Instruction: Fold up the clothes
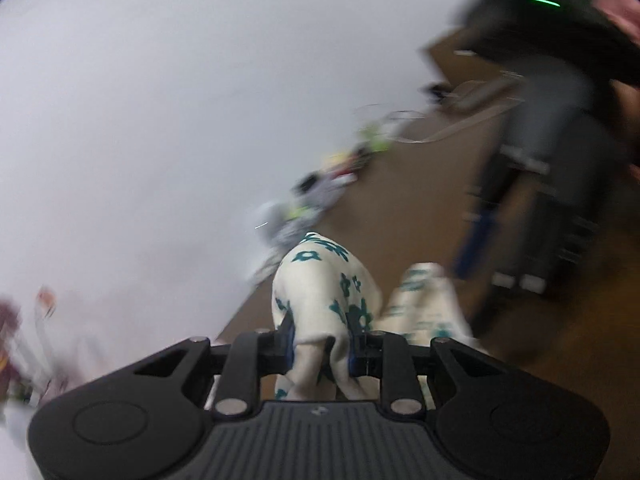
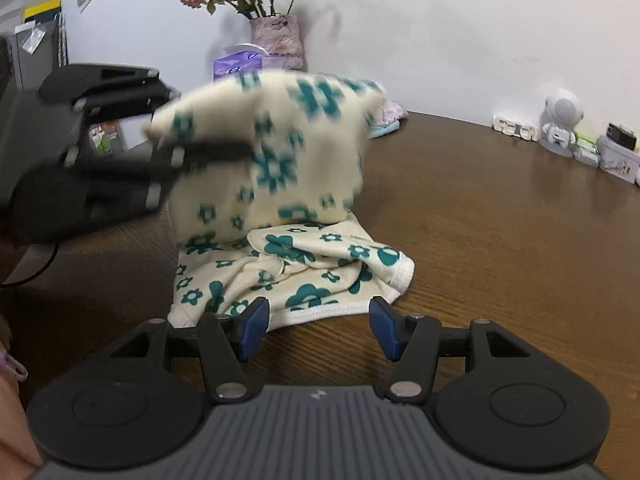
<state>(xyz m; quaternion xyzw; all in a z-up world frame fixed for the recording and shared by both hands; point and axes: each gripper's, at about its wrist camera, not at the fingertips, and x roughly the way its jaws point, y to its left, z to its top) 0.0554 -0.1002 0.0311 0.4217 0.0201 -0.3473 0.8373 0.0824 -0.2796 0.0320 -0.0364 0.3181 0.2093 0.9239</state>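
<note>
A cream garment with teal flowers (image 2: pixel 280 152) lies partly on the brown table (image 2: pixel 500 220). Its upper part is lifted and blurred, while the lower part (image 2: pixel 304 276) rests crumpled on the wood. My left gripper (image 1: pixel 322 340) is shut on a bunched fold of the garment (image 1: pixel 324 292). From the right wrist view that left gripper (image 2: pixel 188 152) comes in from the left, holding the cloth up. My right gripper (image 2: pixel 316 324) stands open just in front of the garment's near hem, with nothing between its blue pads (image 2: pixel 254 330).
A vase of dried flowers (image 2: pixel 276 36) and a purple tissue box (image 2: pixel 238 62) stand at the wall behind the garment. A small white figure (image 2: pixel 562 124) and boxes (image 2: pixel 616 156) line the table's back right. A person's arm (image 1: pixel 592 60) shows at the upper right of the left wrist view.
</note>
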